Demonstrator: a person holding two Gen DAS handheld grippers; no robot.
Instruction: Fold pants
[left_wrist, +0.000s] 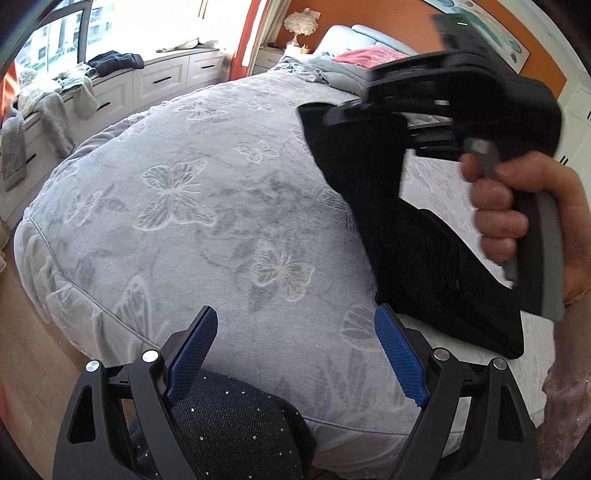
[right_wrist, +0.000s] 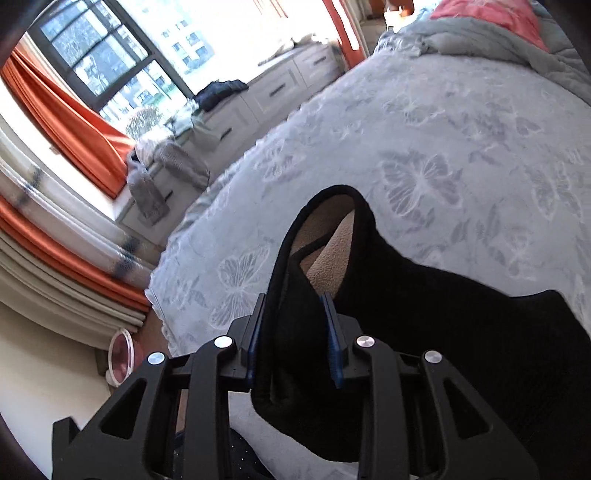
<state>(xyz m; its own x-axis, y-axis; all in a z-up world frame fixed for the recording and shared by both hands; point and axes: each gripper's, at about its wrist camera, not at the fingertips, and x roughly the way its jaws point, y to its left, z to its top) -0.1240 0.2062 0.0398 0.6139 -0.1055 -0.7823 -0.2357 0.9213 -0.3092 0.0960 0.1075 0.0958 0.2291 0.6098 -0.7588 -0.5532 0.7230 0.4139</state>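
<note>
Between the right gripper (right_wrist: 295, 332) fingers sits a bunched hem of the black pants (right_wrist: 461, 332), blue pads pressed on the cloth from both sides, jaws narrow and clamped. Just ahead of the fingertips a leg opening gapes, tan fleece lining (right_wrist: 325, 251) showing inside. Rest of the garment trails off to the right of the tool and down past it, over the grey butterfly bedspread (right_wrist: 443, 147).

Left gripper (left_wrist: 295, 350) hangs above the near edge of the bedspread (left_wrist: 184, 184), jaws spread wide, nothing between the blue pads. Ahead and to its right, the right gripper (left_wrist: 388, 110) is lifted off the bed, blurred, with the pants (left_wrist: 424, 258) draped down from it; the lower end seems to rest on the bed just beside the left tool's right finger, hard to be sure. A hand (left_wrist: 517, 221) grips the grey handle. Below the left fingers, dark speckled fabric (left_wrist: 229, 424) of the person's clothing.
</note>
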